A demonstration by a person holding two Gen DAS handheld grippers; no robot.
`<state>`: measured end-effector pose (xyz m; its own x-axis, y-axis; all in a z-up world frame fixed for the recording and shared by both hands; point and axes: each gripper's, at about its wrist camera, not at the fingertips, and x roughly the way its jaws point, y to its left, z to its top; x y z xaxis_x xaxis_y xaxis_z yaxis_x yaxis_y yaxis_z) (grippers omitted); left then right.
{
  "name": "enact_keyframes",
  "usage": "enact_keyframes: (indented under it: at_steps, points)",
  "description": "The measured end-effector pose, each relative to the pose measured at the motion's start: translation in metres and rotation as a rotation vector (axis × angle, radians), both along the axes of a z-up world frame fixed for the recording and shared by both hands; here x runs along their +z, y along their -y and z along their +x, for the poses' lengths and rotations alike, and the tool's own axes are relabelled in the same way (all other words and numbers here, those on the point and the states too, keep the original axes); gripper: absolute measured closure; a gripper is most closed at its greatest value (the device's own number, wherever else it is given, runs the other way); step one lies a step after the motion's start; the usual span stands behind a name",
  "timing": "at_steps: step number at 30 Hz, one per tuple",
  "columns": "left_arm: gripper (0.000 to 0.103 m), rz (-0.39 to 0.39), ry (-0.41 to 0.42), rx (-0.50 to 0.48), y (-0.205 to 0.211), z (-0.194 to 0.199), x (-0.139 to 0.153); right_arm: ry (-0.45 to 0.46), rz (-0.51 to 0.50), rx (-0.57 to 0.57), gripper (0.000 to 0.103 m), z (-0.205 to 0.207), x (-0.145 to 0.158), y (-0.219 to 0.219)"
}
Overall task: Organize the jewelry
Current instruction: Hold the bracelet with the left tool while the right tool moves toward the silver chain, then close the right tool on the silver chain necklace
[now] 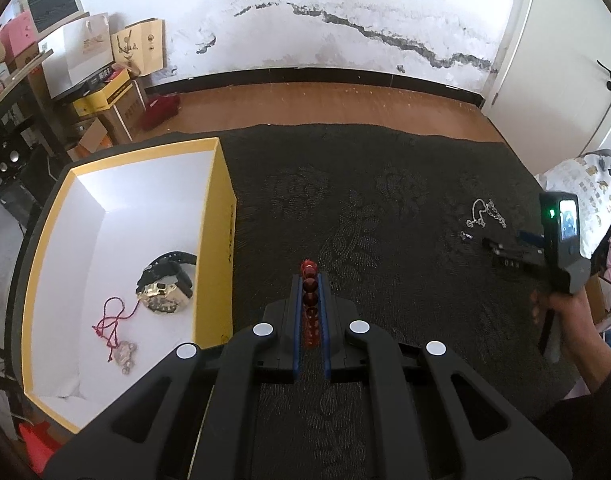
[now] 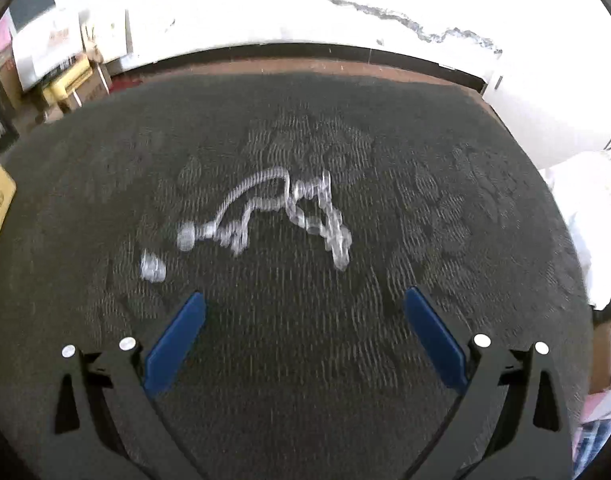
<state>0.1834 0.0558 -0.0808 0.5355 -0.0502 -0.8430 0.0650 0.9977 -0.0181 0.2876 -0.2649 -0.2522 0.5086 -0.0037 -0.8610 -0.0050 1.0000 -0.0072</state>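
My left gripper (image 1: 310,280) is shut on a red bead bracelet (image 1: 309,300), held above the dark patterned cloth (image 1: 385,208) just right of the yellow box (image 1: 217,240). The box holds a black watch (image 1: 169,276), a gold piece (image 1: 161,300) and a red cord with silver beads (image 1: 117,336). My right gripper (image 2: 305,300) is open above the cloth, with a silver chain (image 2: 289,208) and a small silver piece (image 2: 153,266) lying just ahead of its fingers. The right gripper (image 1: 501,254), the chain (image 1: 485,212) and the small piece (image 1: 465,235) also show in the left wrist view.
Cardboard boxes and bags (image 1: 105,60) are stacked at the far left by the wall. A white door (image 1: 577,60) stands at the right. A patterned bundle (image 1: 585,196) lies off the cloth's right edge. The right wrist view is blurred by motion.
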Motion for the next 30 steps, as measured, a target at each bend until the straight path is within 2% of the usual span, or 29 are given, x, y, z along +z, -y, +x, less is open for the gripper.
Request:
enact_keyframes:
  at_steps: [7,8,10,12,13,14,15,18,23,30]
  points:
    - [0.096,0.009,-0.011,-0.006,0.005,0.013,-0.006,0.034,0.025,0.018,0.006,0.031,-0.003,-0.001]
    - [0.096,0.008,-0.012,-0.006,0.007,0.015,-0.007,0.036,0.027,0.02,0.008,0.031,-0.004,-0.001]
    - [0.096,0.007,-0.014,-0.01,0.01,0.016,-0.008,0.039,0.028,0.023,0.018,0.035,-0.003,0.0]
    - [0.096,0.007,-0.017,-0.016,0.013,0.017,-0.009,0.055,0.036,0.043,0.054,0.035,0.001,-0.001]
    - [0.096,0.007,-0.018,-0.018,0.015,0.017,-0.01,0.054,0.041,0.053,0.062,0.036,0.004,-0.003]
    - [0.096,0.006,-0.019,-0.02,0.016,0.017,-0.01,0.053,0.032,0.054,0.081,0.036,0.004,-0.003]
    - [0.096,0.006,-0.021,-0.021,0.017,0.017,-0.01,0.049,0.039,0.062,0.093,0.037,0.005,-0.005]
    - [0.096,0.009,-0.023,-0.023,0.018,0.017,-0.011,0.043,0.013,0.061,0.093,0.037,0.005,-0.011]
    - [0.096,0.009,-0.021,-0.013,0.015,0.016,-0.007,0.035,0.03,0.029,0.098,0.034,0.013,-0.009]
    - [0.096,0.009,-0.007,-0.006,0.011,0.011,0.004,0.073,0.03,0.036,0.098,0.016,0.059,-0.015]
